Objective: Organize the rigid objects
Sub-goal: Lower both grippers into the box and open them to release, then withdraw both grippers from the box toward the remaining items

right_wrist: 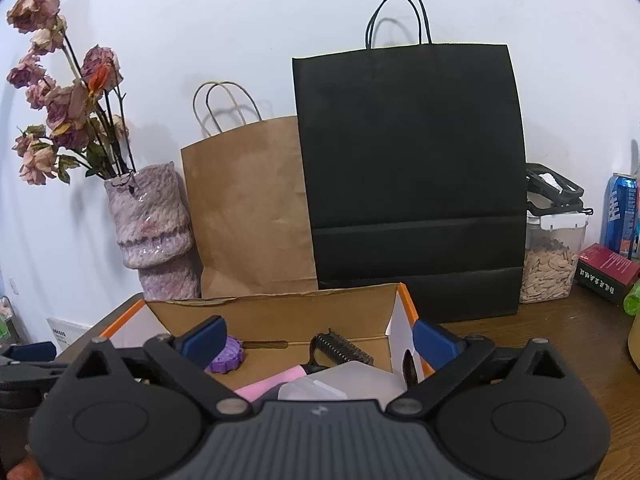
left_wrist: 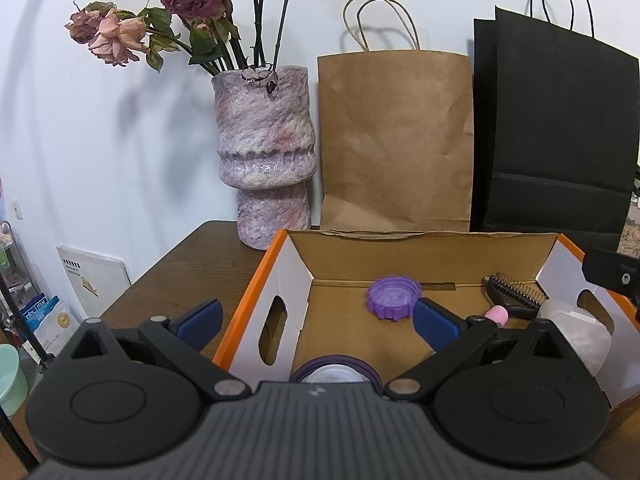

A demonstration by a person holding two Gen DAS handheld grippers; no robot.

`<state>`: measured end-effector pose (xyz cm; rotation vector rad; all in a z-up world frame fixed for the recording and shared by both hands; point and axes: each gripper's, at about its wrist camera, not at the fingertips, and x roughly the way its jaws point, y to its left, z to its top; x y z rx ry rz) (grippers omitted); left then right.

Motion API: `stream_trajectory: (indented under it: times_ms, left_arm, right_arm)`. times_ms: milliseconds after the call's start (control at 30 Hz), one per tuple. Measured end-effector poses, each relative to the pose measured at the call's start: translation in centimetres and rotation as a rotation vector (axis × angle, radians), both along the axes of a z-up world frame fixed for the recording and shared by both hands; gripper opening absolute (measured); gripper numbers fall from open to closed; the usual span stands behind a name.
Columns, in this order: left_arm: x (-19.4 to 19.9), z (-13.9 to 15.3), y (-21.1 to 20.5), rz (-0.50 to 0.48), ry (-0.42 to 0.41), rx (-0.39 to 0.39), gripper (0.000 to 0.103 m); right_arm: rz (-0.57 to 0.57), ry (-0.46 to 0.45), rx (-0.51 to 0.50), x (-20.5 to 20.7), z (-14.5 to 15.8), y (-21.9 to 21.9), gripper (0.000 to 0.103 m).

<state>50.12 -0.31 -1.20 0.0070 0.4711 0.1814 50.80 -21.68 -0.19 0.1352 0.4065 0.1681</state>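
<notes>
white wall fills the background of both views, with a brown wooden counter [left_wrist: 176, 276] below it carrying a marbled pink vase [left_wrist: 264, 152] of dried roses at centre left, a brown paper bag [left_wrist: 396, 140] beside it and a black paper bag [left_wrist: 560, 132] at the right.

an open cardboard box [left_wrist: 260, 280] with an orange rim sits in the lower middle of both frames. inside it lie a purple ridged lid [left_wrist: 394, 298] near the far wall, a black comb-like brush [left_wrist: 516, 294] with a pink handle [left_wrist: 497, 315] to its right, a frosted translucent container [left_wrist: 576, 332] at the right end, and a purple-rimmed round item [left_wrist: 334, 372] at the near edge, half hidden by the device.

the left hand-held gripper [left_wrist: 318, 318] stands spread wide with nothing between its blue pads, one pad outside the box's left wall and the other over the box. the right hand-held gripper [right_wrist: 320, 340] is likewise spread wide and holds nothing, poised over the box's right half.

judging from this, several rigid items are already gathered in the box, so the sorting seems well under way. at the right of the right wrist view a jar of seeds [right_wrist: 554, 256], a blue can [right_wrist: 622, 216] and a red box [right_wrist: 608, 268] stand on the counter outside the box; whether they belong to the task cannot be told.
</notes>
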Motion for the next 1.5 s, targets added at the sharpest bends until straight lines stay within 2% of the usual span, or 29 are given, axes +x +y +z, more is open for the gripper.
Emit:
stream_trajectory:
  times_ms: [767,1500]
  left_arm:
    - [-5.9,0.6,-0.3,-0.026,-0.011,-0.027,0.103]
    - [-13.8,0.3,-1.8,-0.072,0.002,-0.015,0.103]
  right_arm:
    - [0.026,-0.075,-0.04,-7.6,1.3,-0.9,0.103]
    - [0.077,-0.042,-0.045,-15.8,0.8,-1.9,0.103]
